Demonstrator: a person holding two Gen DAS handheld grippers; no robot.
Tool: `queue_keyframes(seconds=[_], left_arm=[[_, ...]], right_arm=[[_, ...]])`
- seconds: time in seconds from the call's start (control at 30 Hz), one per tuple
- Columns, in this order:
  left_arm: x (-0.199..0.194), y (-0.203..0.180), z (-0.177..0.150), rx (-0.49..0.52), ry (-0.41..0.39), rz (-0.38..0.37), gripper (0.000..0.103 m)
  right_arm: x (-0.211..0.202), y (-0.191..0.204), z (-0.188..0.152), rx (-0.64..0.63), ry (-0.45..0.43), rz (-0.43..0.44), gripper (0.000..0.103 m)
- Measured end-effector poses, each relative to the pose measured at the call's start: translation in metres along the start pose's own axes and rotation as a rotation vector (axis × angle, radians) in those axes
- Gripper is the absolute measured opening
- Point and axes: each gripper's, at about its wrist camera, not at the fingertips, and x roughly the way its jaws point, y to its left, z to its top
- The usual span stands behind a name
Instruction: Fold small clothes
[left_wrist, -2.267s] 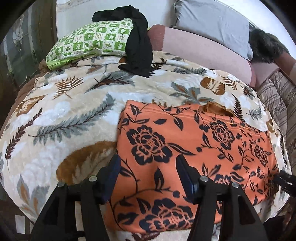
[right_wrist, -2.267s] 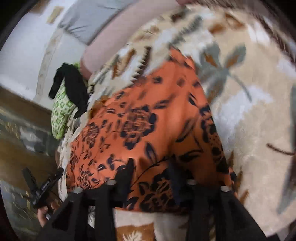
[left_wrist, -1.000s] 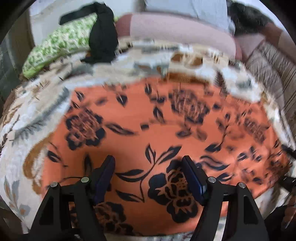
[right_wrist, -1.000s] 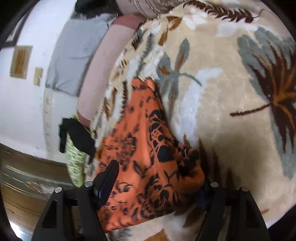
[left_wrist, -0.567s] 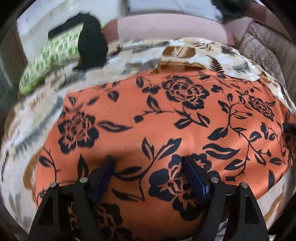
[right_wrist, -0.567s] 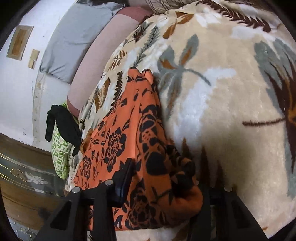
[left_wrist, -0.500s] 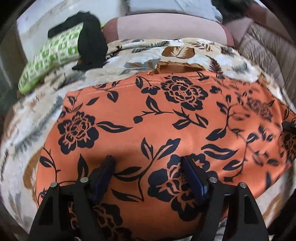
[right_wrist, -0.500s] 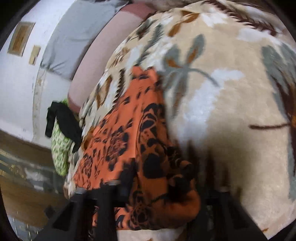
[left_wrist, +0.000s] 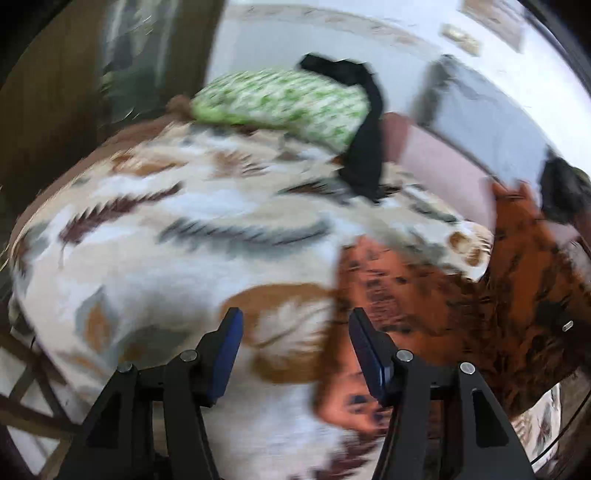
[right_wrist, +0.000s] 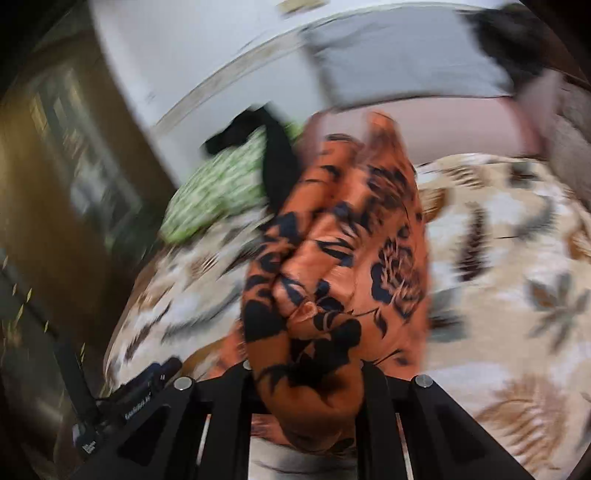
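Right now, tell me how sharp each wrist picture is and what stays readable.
Left wrist view: heavy motion smear over the leaf-print blanket and orange floral garment; only the left gripper is crisp. Right wrist view: background streaked, yet the garment bunch in the right gripper reads fairly clearly; both bulge with fisheye.

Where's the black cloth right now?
In the left wrist view the black cloth sits upper centre, draped over the right end of the green pillow, with its tail hanging onto the leaf-print blanket.

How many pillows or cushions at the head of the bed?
3 seen: green patterned pillow far left with a black garment draped over it, pink bolster along the blanket's far edge, grey cushion against the wall. The orange cloth may hide more.
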Motion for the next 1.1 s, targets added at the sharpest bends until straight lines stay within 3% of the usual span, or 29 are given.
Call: queue_keyframes(seconds=[0.1, 0.17, 0.27, 0.3, 0.33, 0.4, 0.47, 0.53, 0.63, 0.73, 0.87, 0.93, 1.1], left_arm=[[0.023, 0.023, -0.006, -0.063, 0.091, 0.034, 0.06], [0.03, 0.033, -0.007, -0.113, 0.137, 0.01, 0.06], [0.028, 0.033, -0.005, -0.103, 0.116, -0.008, 0.06], [0.026, 0.033, -0.006, -0.105, 0.117, -0.028, 0.06], [0.025, 0.03, -0.005, -0.106, 0.121, -0.05, 0.06], [0.023, 0.025, -0.005, -0.094, 0.117, -0.083, 0.06], [0.015, 0.018, -0.006, -0.071, 0.1, -0.118, 0.06], [0.005, 0.012, -0.007, -0.044, 0.094, -0.167, 0.06], [-0.007, -0.006, -0.015, 0.01, 0.13, -0.253, 0.06], [-0.011, -0.033, -0.028, 0.067, 0.184, -0.306, 0.061], [0.005, -0.057, -0.036, 0.108, 0.229, -0.257, 0.064], [0.015, -0.059, -0.038, 0.055, 0.302, -0.235, 0.064], [0.005, -0.07, -0.038, 0.09, 0.259, -0.212, 0.064]], right_arm=[[0.08, 0.033, -0.03, -0.054, 0.2, 0.024, 0.014], [0.133, 0.036, -0.058, -0.042, 0.371, -0.001, 0.018], [0.121, 0.044, -0.051, -0.048, 0.304, 0.02, 0.023], [0.119, 0.046, -0.048, -0.055, 0.314, 0.035, 0.035], [0.116, 0.048, -0.045, -0.067, 0.333, 0.065, 0.062], [0.107, 0.054, -0.04, -0.08, 0.332, 0.137, 0.073], [0.098, 0.055, -0.039, -0.063, 0.319, 0.214, 0.073], [0.076, 0.041, -0.038, 0.007, 0.249, 0.266, 0.073], [0.04, 0.002, -0.04, 0.123, 0.142, 0.239, 0.073], [0.017, -0.031, -0.044, 0.191, 0.097, 0.197, 0.074], [0.013, -0.056, -0.05, 0.25, 0.092, 0.193, 0.074], [0.009, -0.061, -0.057, 0.254, 0.096, 0.203, 0.074], [0.007, -0.066, -0.061, 0.247, 0.083, 0.229, 0.074]])
